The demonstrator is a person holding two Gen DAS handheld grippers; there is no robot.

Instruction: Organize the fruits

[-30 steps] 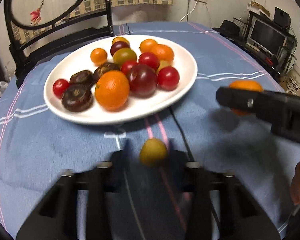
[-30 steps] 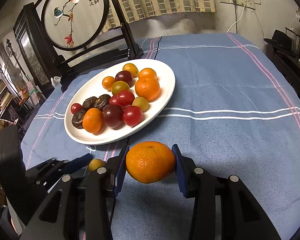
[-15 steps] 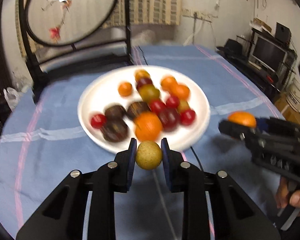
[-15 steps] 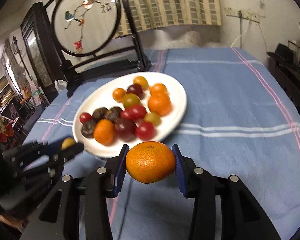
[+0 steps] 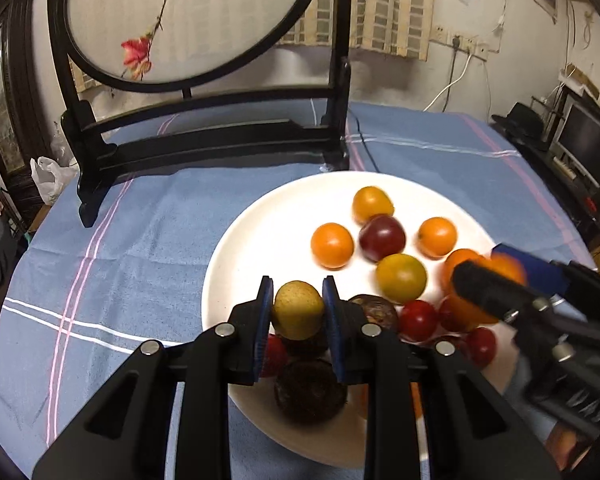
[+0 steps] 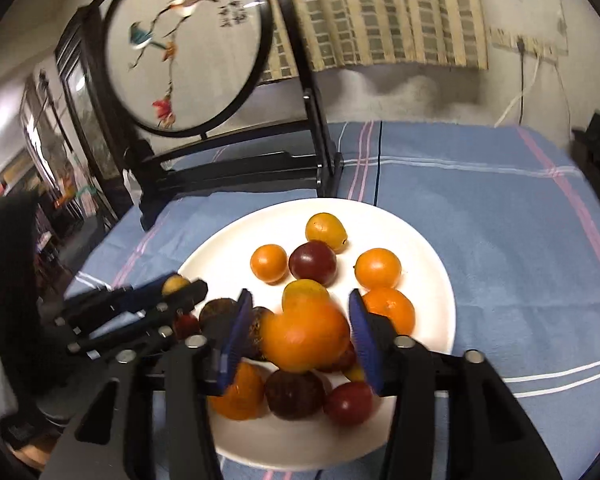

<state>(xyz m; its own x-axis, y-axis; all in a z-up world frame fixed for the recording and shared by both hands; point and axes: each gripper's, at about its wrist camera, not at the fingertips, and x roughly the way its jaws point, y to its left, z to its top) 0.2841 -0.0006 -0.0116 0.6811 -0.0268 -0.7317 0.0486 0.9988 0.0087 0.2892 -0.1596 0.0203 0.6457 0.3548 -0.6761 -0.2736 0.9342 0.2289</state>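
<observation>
A white plate (image 5: 256, 240) (image 6: 424, 268) on the blue cloth holds several tomatoes, oranges and dark fruits. My left gripper (image 5: 297, 294) hangs over the plate's near left part with a small yellow fruit (image 5: 298, 312) between its blue pads; the pads still touch it as the jaws are opening. My right gripper (image 6: 299, 300) is over the fruit pile, jaws opening. The mandarin (image 6: 306, 338) between them is blurred and a gap shows at the left pad. Each gripper also appears in the other's view, right gripper (image 5: 496, 280) and left gripper (image 6: 180, 286).
A black wooden stand with a round embroidered screen (image 5: 188, 24) (image 6: 188, 52) rises on the table just behind the plate. The blue tablecloth (image 5: 120, 248) spreads to the left and right of the plate. Room furniture stands beyond the table's right edge.
Both grippers moved forward from the near table to above the plate, carrying their fruits. The right jaws have spread and let go of the mandarin. The left jaws have eased slightly.
</observation>
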